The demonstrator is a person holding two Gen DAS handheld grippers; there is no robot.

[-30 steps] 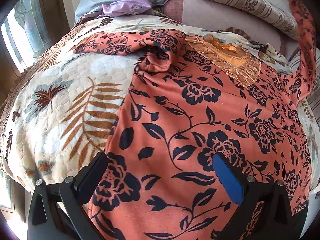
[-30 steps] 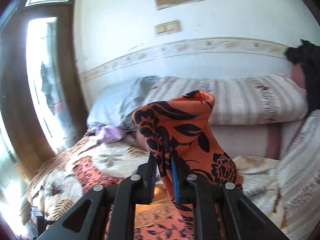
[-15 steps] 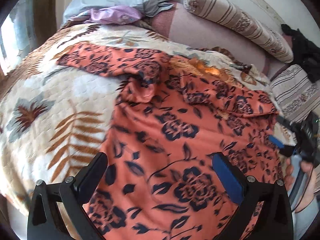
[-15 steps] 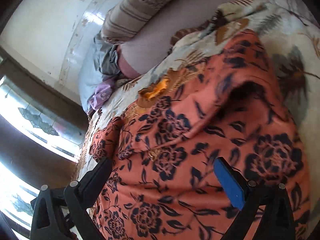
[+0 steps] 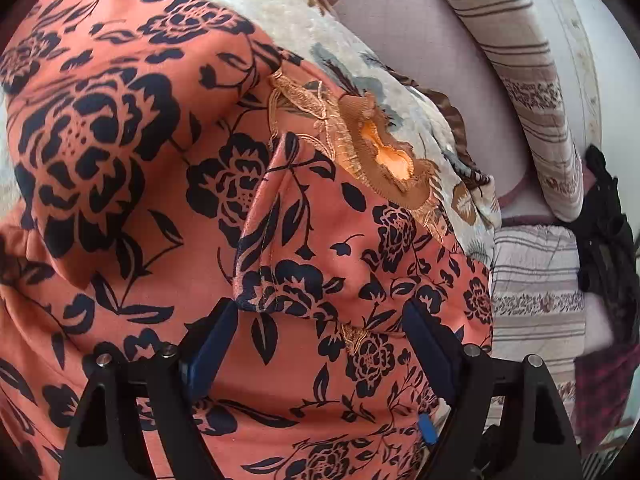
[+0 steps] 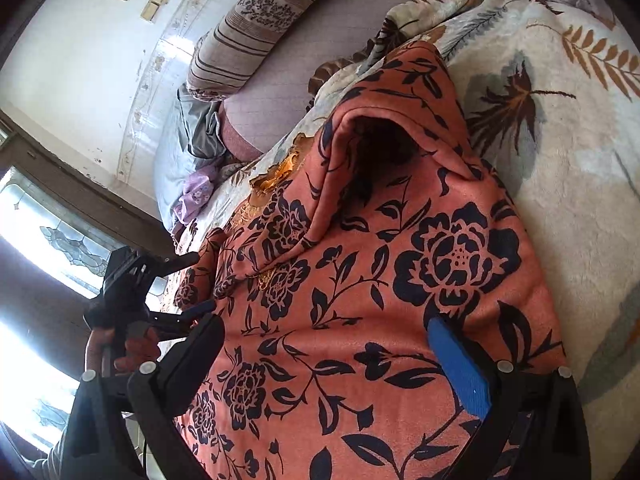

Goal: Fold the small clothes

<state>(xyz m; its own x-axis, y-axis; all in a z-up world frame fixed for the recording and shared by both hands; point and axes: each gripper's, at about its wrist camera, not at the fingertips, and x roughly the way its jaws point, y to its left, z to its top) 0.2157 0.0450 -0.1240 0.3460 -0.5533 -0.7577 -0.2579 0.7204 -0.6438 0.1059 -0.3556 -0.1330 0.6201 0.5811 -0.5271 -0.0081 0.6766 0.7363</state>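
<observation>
Garment (image 5: 132,184), orange w/ dark floral print, lies spread on the leaf-pattern blanket (image 6: 560,184) on the bed, one sleeve already flopped inward across the chest, cuff end just ahead of the left gripper (image 5: 320,328). Embroidered neckline (image 5: 360,140) points toward the striped bolster (image 5: 532,92) at the headboard end.

Left gripper: jaws closing, folded sleeve hem and body cloth between the pads, but pads don't look pressed on fabric yet. Right gripper (image 6: 332,344): jaws wide apart, hovering over the garment's side, holding nothing. Left tool and the hand (image 6: 120,348) on it also show at the right cam's left edge.

Step in hand, as I read it: take a fresh pinch w/ the left for the next fold. To do it well:
- bite only the layers meant to move; sleeve hem sits right on top of the body panel, easy to grab both.
- get pads fully over the edge before lifting, else soft cloth slips out.
- right could pin or pinch the opposite edge so the crease stays straight.
- bulged hump near the shoulder (image 6: 384,140) wants flattening first, or the fold goes lumpy.
</observation>
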